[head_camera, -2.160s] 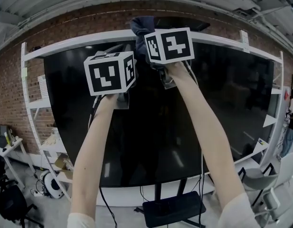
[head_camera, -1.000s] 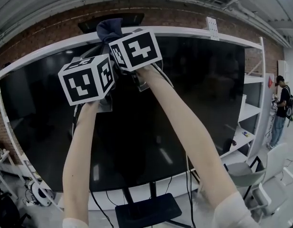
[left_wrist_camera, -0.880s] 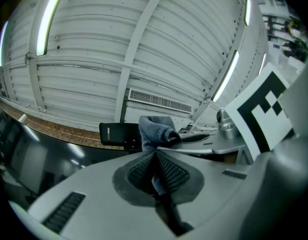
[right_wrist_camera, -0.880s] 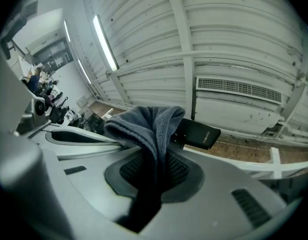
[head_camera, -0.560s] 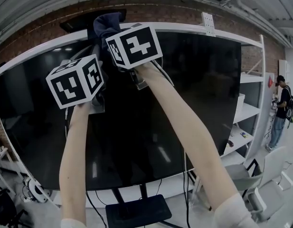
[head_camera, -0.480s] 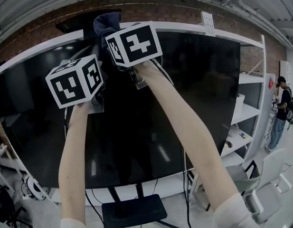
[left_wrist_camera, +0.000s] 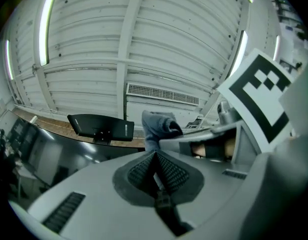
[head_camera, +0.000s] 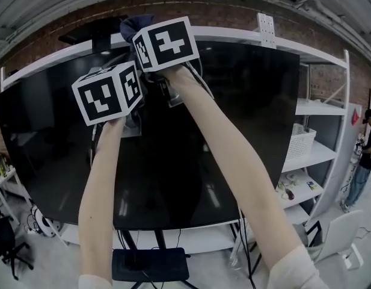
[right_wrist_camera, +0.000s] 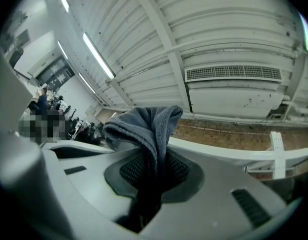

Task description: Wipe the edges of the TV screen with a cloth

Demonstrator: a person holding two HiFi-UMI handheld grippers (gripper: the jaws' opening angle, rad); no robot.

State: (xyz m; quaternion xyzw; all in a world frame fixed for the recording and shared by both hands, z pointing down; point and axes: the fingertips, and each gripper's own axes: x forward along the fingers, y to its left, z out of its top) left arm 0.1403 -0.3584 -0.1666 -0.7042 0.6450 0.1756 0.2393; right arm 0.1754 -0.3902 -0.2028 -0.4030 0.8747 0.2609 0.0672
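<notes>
The dark cloth (head_camera: 137, 24) is right up at the top edge of the TV screen (head_camera: 233, 131), a bit left of the middle. It's pinched in the right tool (right_wrist_camera: 154, 169), whose jaws are squeezed onto its lower part. The cloth stands up out of the jaws, and its top flops over to the left in the right gripper view.

The TV's long side runs left to right and the glass faces the person. A long stretch of top edge runs on to the right. A white shelf rail (head_camera: 233, 35) sits close above that edge, so it's tight up there. A black bar (left_wrist_camera: 99, 126) sits above the edge, left of the cloth.

The left tool (left_wrist_camera: 154, 171) has its jaws pressed together with nothing between them. It's just beside the right one, lower left, in front of the glass.

Only the head view shows the whole screen and the stand base (head_camera: 150, 265). The gripper views mostly get ceiling.
</notes>
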